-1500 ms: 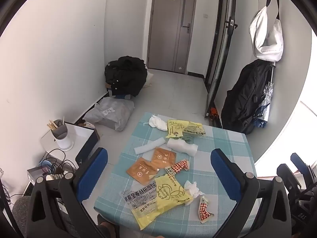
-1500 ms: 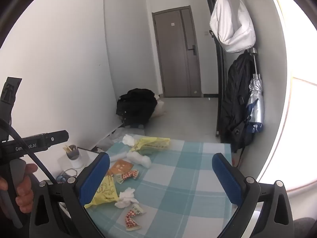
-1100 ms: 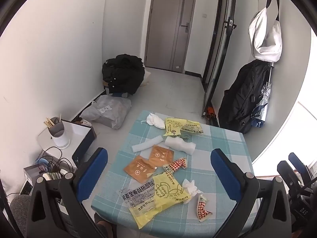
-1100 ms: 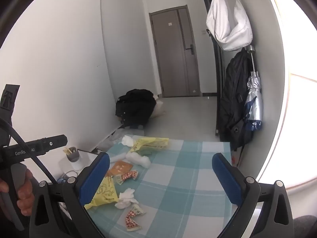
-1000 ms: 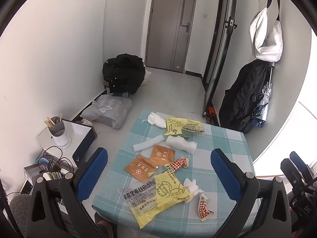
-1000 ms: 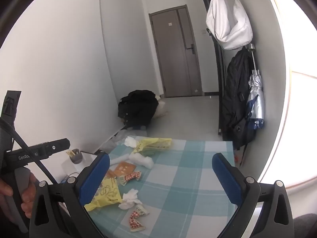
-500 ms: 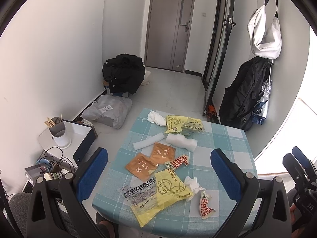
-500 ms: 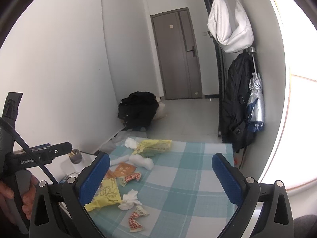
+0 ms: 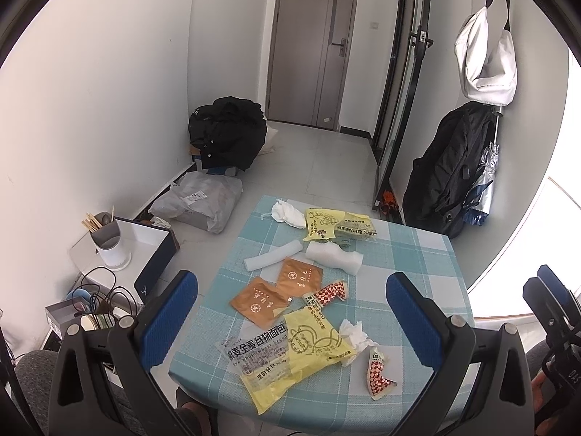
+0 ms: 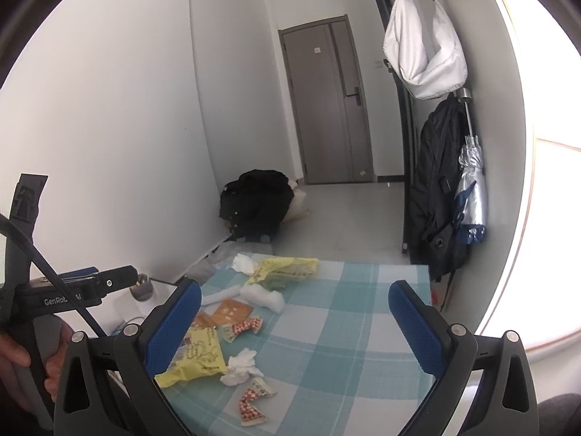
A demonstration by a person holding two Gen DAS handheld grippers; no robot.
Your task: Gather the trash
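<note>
Trash lies scattered on a small table with a blue checked cloth [image 9: 417, 254]. Nearest is a large yellow bread bag [image 9: 290, 352], then a crumpled white tissue [image 9: 354, 334] and a red-checked wrapper [image 9: 379, 372]. Two orange sachets [image 9: 279, 289], a second red-checked wrapper [image 9: 328, 290], white foam pieces [image 9: 334, 256], another yellow bag [image 9: 337, 225] and a white wad [image 9: 287, 212] lie farther back. My left gripper [image 9: 290, 312] hangs open above the near trash, holding nothing. My right gripper [image 10: 294, 323] is open over the table's right part [image 10: 345, 327], also with nothing in it.
A black bag [image 9: 227, 130] and a grey parcel [image 9: 199, 198] lie on the floor at the left. A white box with a utensil cup [image 9: 109, 243] stands by the left wall. A black backpack [image 9: 450, 167] and umbrella hang at the right. A hand [image 10: 21, 359] holds the left gripper.
Both views have shifted only slightly; the table and trash sit a little lower and closer in the left wrist view. Nothing was picked up, and both grippers stayed open.
</note>
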